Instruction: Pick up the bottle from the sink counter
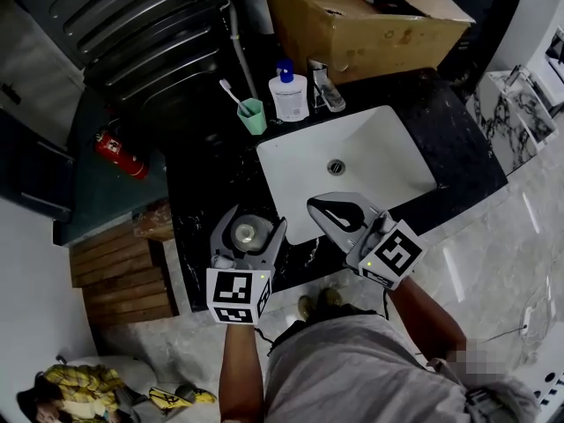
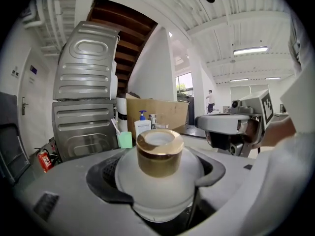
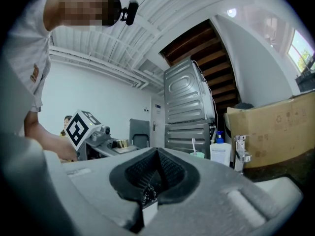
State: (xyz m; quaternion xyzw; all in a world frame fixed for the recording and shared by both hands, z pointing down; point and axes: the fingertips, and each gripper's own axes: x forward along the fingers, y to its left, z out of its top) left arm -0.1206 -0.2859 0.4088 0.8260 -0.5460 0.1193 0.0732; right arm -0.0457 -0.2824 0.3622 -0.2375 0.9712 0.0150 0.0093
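Observation:
A round frosted-white bottle [image 2: 160, 181] with a gold cap [image 2: 159, 151] sits between the jaws of my left gripper [image 2: 157, 186], which is shut on its wide body. In the head view the bottle [image 1: 245, 233] and left gripper [image 1: 247, 241] hang over the front of the black counter [image 1: 207, 192], left of the sink basin [image 1: 352, 161]. My right gripper [image 1: 328, 208] is shut with nothing in it, over the basin's front rim. In the right gripper view its pads [image 3: 156, 173] meet, and the left gripper [image 3: 96, 134] shows to the left.
At the back of the counter stand a white pump soap dispenser [image 1: 288, 91], a green cup with a toothbrush [image 1: 252, 115] and the faucet [image 1: 324, 85]. A cardboard box [image 1: 352, 16] sits behind them. A stacked grey washer [image 1: 132, 16], a fire extinguisher [image 1: 121, 155] and wooden slats [image 1: 119, 271] lie left.

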